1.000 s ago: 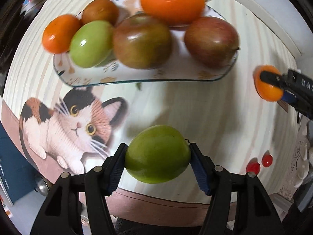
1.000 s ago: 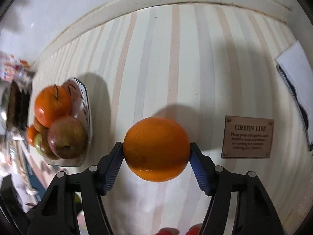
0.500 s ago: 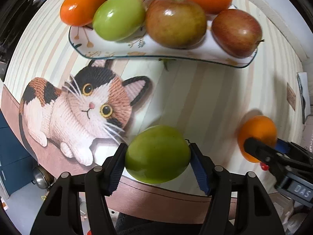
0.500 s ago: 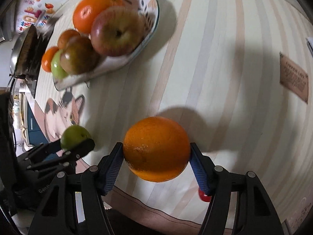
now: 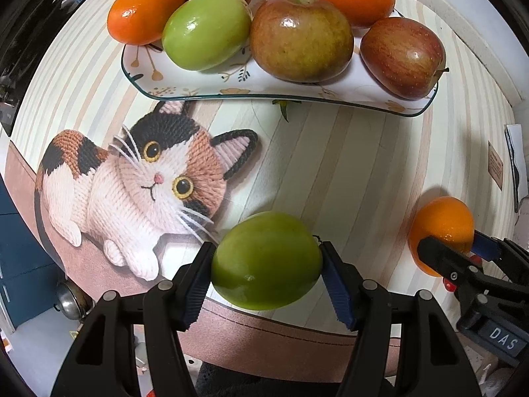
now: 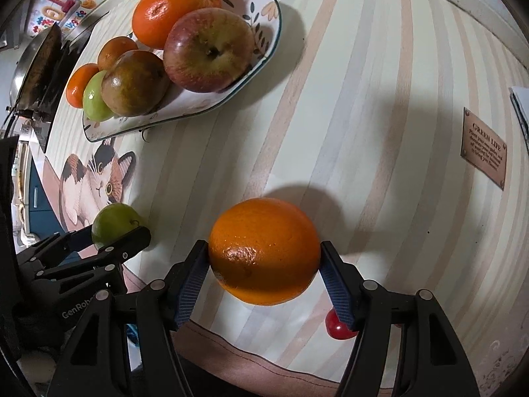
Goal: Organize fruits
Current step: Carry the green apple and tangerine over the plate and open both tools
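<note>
My left gripper [image 5: 266, 261] is shut on a green fruit [image 5: 266, 259] near the table's front edge; it also shows in the right wrist view [image 6: 112, 223]. My right gripper [image 6: 264, 261] is shut on an orange [image 6: 264, 251], which also shows at the right of the left wrist view [image 5: 441, 228]. A floral plate [image 5: 297, 91] at the back holds several fruits: oranges, two apples [image 5: 301, 41] and a green fruit [image 5: 206, 39]. The plate also shows in the right wrist view [image 6: 185, 109].
The striped table mat has a cat picture [image 5: 139, 192] at the front left. A brown "GREEN LIFE" label [image 6: 484, 152] lies to the right. A small red fruit [image 6: 337, 327] sits under my right gripper. A metal pan [image 6: 36, 69] stands far left.
Both grippers have pulled back from the plate toward the table's front edge, each still holding its fruit. The plate now looks nearer in the left wrist view.
</note>
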Demonstrator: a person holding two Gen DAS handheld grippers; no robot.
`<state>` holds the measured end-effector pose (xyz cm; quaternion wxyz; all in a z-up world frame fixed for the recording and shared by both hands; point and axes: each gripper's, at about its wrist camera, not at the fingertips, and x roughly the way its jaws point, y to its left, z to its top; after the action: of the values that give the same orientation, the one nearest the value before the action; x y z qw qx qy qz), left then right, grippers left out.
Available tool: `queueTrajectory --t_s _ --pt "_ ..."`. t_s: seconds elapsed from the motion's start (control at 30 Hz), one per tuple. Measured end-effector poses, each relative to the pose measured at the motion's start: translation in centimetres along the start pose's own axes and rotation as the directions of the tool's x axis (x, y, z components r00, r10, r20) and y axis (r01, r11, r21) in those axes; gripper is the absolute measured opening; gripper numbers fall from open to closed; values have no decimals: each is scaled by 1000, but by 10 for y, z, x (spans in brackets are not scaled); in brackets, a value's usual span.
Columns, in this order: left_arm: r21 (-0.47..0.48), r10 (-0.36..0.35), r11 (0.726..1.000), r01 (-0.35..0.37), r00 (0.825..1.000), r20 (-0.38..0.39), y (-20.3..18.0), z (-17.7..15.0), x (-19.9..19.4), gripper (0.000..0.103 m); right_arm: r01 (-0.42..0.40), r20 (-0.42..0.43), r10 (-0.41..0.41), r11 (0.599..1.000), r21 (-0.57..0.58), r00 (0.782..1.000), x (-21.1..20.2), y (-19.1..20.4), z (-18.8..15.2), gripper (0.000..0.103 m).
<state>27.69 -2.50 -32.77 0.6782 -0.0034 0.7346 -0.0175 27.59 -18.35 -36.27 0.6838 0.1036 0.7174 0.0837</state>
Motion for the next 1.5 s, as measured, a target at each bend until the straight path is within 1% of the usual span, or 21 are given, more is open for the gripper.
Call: queueTrajectory --t_s 0.13,0.23,0.37,0.43,0.5,0.57,0.67,0.77,0.83,0.93,1.0,1.07,1.13,1.17,1.3,1.37,1.5 --pt "5 -8 1000 8 999 32 1 -2 -16 61 -19 9 19 1000 12 1000 0 3 0 69" --pt "3 -42 999 42 997 64 2 1 -40 61 -60 24 59 998 33 998 -7 6 3 69" --pt "15 -80 997 78 987 139 3 15 -84 61 -131 90 125 990 60 988 -39 2 17 69" --pt "29 -94 996 90 980 178 4 29 -109 61 -164 136 155 984 62 979 -60 2 30 69" --pt "36 -102 995 97 974 205 3 45 -127 61 -178 181 165 982 60 970 -78 3 44 69" --pt "43 -91 996 83 970 226 5 67 -139 61 -174 211 159 983 54 964 -89 3 58 69" --pt "47 -63 997 53 969 238 9 98 -141 61 -151 246 133 987 57 960 -98 -3 89 69" --pt "51 -40 998 30 976 216 10 133 -135 61 -114 258 97 992 54 961 -95 -5 117 69" --pt "54 -31 998 22 983 180 9 154 -125 61 -80 258 65 996 46 964 -87 -8 135 69" --pt "65 -22 998 14 992 125 8 176 -109 61 -42 232 34 999 28 972 -71 -4 153 69" --pt "69 -23 997 17 996 88 6 184 -97 61 -15 211 11 1000 16 977 -60 -4 160 69" --pt "72 -34 997 30 998 56 4 188 -85 61 -9 198 7 1000 11 980 -51 -4 160 69" --pt "77 -40 996 38 999 28 2 189 -76 61 -23 181 21 1000 9 983 -44 -6 159 69" --pt "77 -39 996 37 999 21 1 188 -73 61 -30 185 28 1000 6 982 -43 -7 158 69" --pt "59 -29 998 29 1000 -4 1 183 -61 61 -74 180 73 997 1 981 -37 -10 161 69" --pt "49 -45 998 46 999 -18 2 180 -56 61 -95 176 93 995 2 980 -33 -9 160 70" --pt "54 -50 997 51 999 -17 -3 177 -52 63 -112 171 111 994 -4 979 -31 -9 161 71"
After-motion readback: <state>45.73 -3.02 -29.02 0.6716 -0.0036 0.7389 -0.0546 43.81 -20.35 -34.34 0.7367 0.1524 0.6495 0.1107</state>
